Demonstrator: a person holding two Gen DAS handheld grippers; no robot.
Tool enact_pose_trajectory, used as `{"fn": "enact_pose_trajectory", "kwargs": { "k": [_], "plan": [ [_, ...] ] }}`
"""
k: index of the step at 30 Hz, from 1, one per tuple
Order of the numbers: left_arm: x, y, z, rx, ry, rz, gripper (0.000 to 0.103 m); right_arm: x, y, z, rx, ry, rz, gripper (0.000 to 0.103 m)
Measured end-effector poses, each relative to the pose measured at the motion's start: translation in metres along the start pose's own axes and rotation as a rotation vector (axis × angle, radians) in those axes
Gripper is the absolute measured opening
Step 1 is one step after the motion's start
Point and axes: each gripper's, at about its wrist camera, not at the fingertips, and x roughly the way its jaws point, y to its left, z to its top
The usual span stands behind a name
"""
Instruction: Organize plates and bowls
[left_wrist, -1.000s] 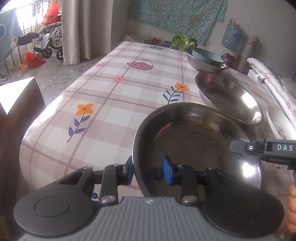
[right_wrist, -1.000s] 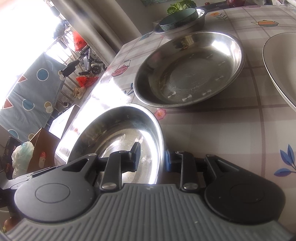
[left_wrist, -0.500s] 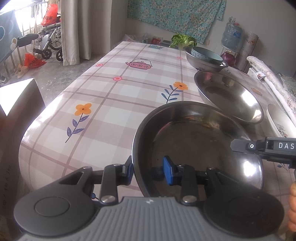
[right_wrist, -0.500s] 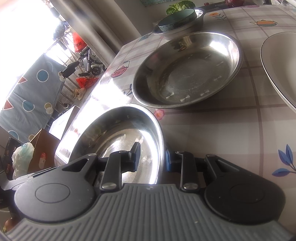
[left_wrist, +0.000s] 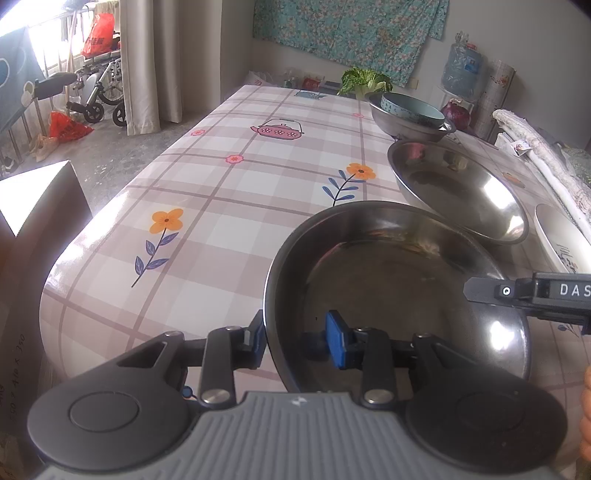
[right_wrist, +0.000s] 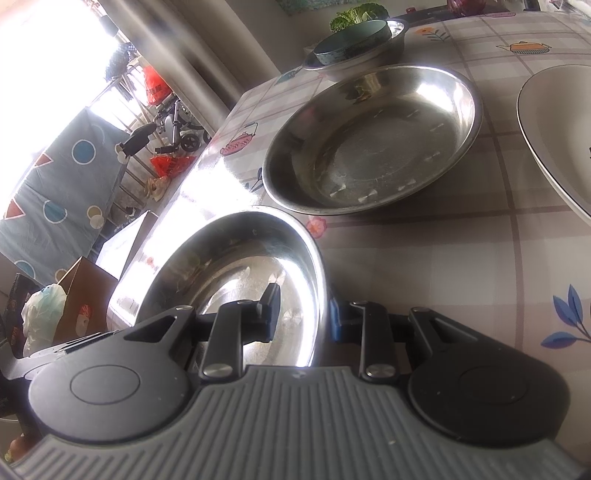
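Observation:
A steel plate (left_wrist: 399, 295) is held over the near end of the table by both grippers. My left gripper (left_wrist: 295, 338) is shut on its left rim. My right gripper (right_wrist: 304, 317) is shut on its right rim and shows at the right of the left wrist view (left_wrist: 517, 297). The same plate fills the lower left of the right wrist view (right_wrist: 236, 266). A second steel plate (left_wrist: 461, 188) (right_wrist: 373, 144) lies on the table just beyond. A steel bowl (left_wrist: 410, 123) with a teal bowl (left_wrist: 412, 107) inside stands farther back (right_wrist: 354, 48).
A white plate (left_wrist: 557, 236) (right_wrist: 554, 122) lies at the right. The checked tablecloth (left_wrist: 229, 206) covers the table's left half. A cabbage (left_wrist: 364, 79), a red onion (left_wrist: 456, 114) and rolled cloth (left_wrist: 543, 155) sit at the back right. A cardboard box (left_wrist: 40, 206) stands left of the table.
The held steel plate and both grippers have lifted slightly and shifted a little toward the second steel plate. Both grips are unchanged.

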Motion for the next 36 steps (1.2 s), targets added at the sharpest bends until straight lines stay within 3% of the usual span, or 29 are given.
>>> {"fn": "enact_pose_trajectory", "kwargs": {
  "k": [36],
  "plan": [
    [0.0006,-0.0008,0.0003,0.000,-0.005,0.003,0.039,0.0010,0.0010,-0.0019,-0.008,0.004,0.004,0.030]
  ]
}}
